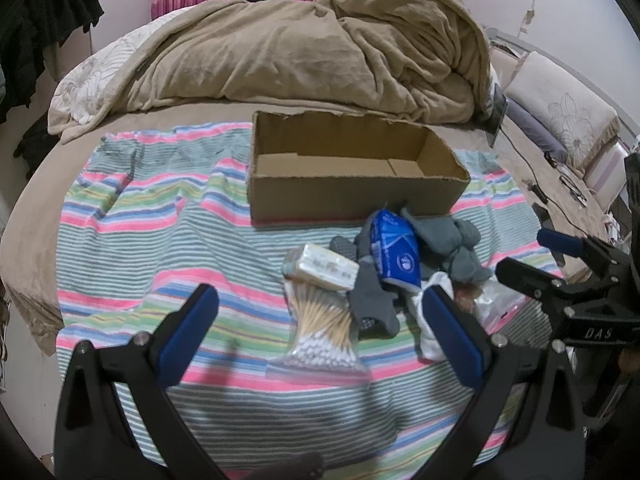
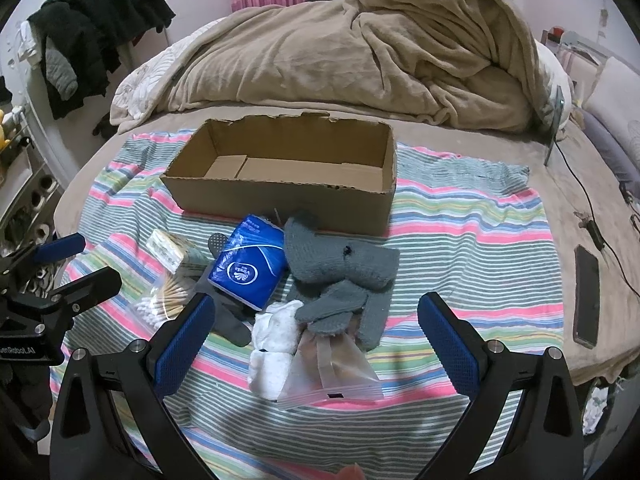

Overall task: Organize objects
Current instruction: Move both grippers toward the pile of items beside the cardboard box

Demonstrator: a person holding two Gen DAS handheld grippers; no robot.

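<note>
An empty cardboard box stands on a striped towel on the bed. In front of it lies a pile: a blue tissue pack, grey knit gloves, a dark grey sock, a white cloth, a bag of cotton swabs, a small pale packet and a clear zip bag. My left gripper is open above the swabs. My right gripper is open above the white cloth and zip bag.
A rumpled tan blanket fills the bed behind the box. A black phone and a cable lie to the right on the bed. Dark clothes hang at the left. Pillows lie at the far right.
</note>
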